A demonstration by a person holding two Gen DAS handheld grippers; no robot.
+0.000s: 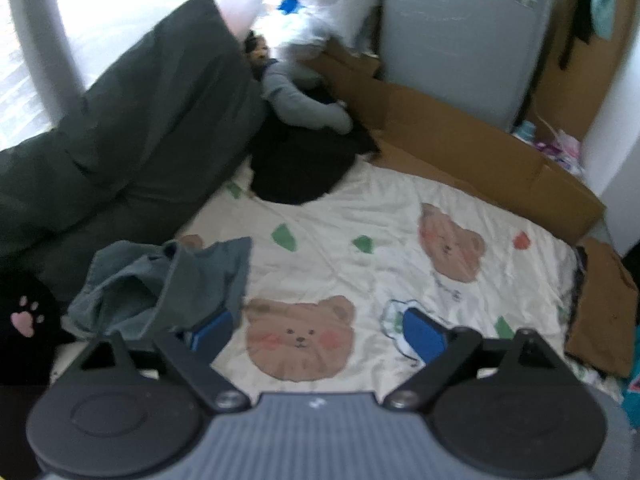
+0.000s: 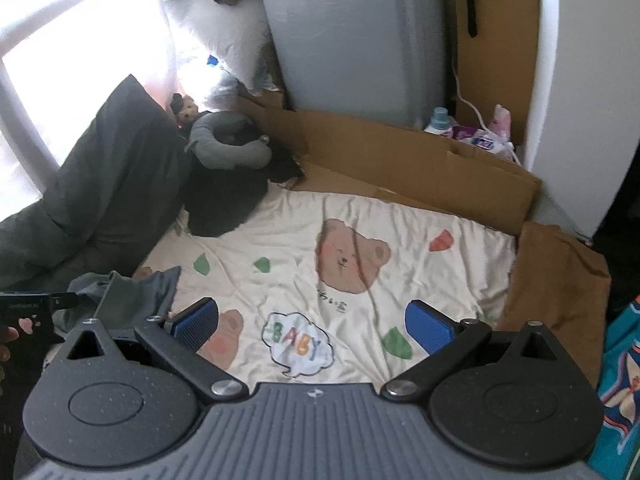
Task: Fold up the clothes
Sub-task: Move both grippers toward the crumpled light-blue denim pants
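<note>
Two hand-held grippers are in front of me, both with ribbed blue rubber pads on black linkage arms. My left hand-held gripper (image 1: 316, 330) stands wide apart; its left pad (image 1: 212, 330) sits just under the drooping edge of a crumpled grey-green garment (image 1: 160, 288), and I cannot tell whether pad and cloth touch; the right pad hangs over bare sheet, so nothing is pinched. My right hand-held gripper (image 2: 314, 322) is also spread wide with nothing between its pads, hovering over the bed.

That garment (image 2: 132, 292) is a soft, thick knit, bunched into a loose heap with a folded hem sticking up, lying at the left edge of the bed sheet (image 1: 360, 216). The sheet is a cream, lightly wrinkled cotton printed with round brown bear faces, green leaf shapes and a cloud-shaped "BABY" patch.

Beyond it, a dark grey quilt (image 1: 132, 120) slumps in heavy folds against the window side. A black rounded cushion (image 1: 296, 168) lies at the sheet's far edge, with a curved grey neck pillow (image 2: 228, 148) behind it. Flattened brown cardboard (image 2: 400, 152) lines the far and right sides, and a tall grey appliance wrapped in shiny plastic film (image 2: 352, 36) stands behind.
</note>
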